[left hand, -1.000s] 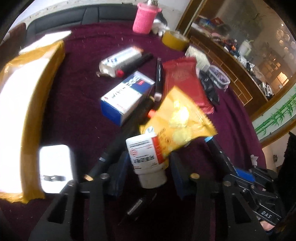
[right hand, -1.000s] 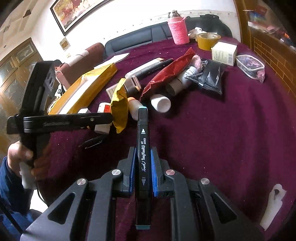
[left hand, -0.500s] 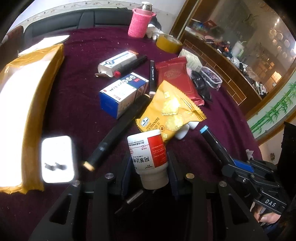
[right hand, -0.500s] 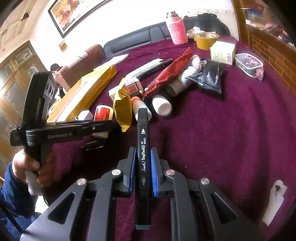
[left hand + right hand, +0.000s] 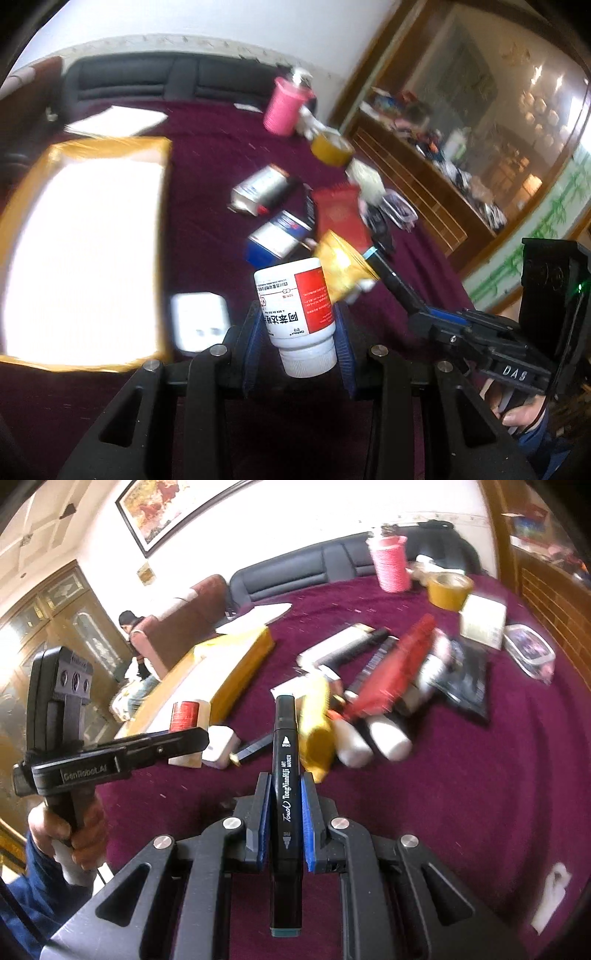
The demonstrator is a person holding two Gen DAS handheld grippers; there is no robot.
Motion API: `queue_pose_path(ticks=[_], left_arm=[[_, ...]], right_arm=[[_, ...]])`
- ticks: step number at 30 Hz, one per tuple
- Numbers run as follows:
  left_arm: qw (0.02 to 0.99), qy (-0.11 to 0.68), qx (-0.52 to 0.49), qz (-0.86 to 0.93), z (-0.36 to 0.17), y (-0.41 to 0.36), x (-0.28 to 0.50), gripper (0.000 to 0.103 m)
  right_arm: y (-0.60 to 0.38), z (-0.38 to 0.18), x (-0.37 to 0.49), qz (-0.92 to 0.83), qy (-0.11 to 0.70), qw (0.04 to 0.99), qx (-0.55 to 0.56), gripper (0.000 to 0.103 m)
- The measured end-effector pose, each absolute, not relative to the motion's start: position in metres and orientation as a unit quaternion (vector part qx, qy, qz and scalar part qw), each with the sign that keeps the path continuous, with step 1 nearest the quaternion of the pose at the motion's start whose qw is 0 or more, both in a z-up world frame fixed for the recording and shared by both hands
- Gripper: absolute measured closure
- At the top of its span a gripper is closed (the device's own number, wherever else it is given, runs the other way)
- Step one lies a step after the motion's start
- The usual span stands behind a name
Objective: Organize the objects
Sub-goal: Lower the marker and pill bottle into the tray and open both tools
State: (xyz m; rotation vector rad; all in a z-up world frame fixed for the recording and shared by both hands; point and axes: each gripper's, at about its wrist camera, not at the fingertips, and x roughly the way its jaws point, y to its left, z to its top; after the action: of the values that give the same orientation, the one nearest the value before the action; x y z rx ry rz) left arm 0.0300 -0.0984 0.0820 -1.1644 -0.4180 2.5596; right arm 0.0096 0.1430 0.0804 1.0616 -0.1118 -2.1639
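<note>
My left gripper is shut on a white pill bottle with a red and white label, cap toward the camera, held above the maroon table. In the right wrist view the same bottle shows red between the left gripper's fingers. My right gripper is shut on a black art marker that points forward along the fingers. In the left wrist view that marker sticks out of the right gripper at the right.
A yellow snack packet, a red packet, white bottles, boxes and a black pouch crowd the table's middle. A big yellow padded envelope lies left, a white adapter beside it. A pink cup and tape roll stand far back.
Both grippers rose from the table with their loads. The left one lifted the pill bottle clear of the snack packet, and the clutter now sits farther away in both views.
</note>
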Motion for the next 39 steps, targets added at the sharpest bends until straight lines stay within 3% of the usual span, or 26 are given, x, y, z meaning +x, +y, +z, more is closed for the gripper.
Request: queue_pose_path(ticks=[11, 23, 29, 39], left_arm=[[0.086, -0.185, -0.411, 0.889, 0.061, -0.189, 0.019, 0.071], [0.085, -0.216, -0.44, 0.868, 0.017, -0.218, 0.0, 0.071], [0.094, -0.207, -0.447, 0.865, 0.012, -0.213, 0.001, 0.071], [0.093, -0.209, -0.459, 0.858, 0.008, -0.215, -0.008, 0.071]], right_arm=[[0.033, 0.104, -0.046, -0.804, -0.067, 0.403, 0.431, 0.091], [-0.09, 0.063, -0.087, -0.769, -0.063, 0.405, 0.491, 0.091], [-0.108, 0.026, -0.101, -0.756, -0.068, 0.381, 0.528, 0.091], [-0.118, 0.021, -0.107, -0.763, -0.047, 0.361, 0.535, 0.091]])
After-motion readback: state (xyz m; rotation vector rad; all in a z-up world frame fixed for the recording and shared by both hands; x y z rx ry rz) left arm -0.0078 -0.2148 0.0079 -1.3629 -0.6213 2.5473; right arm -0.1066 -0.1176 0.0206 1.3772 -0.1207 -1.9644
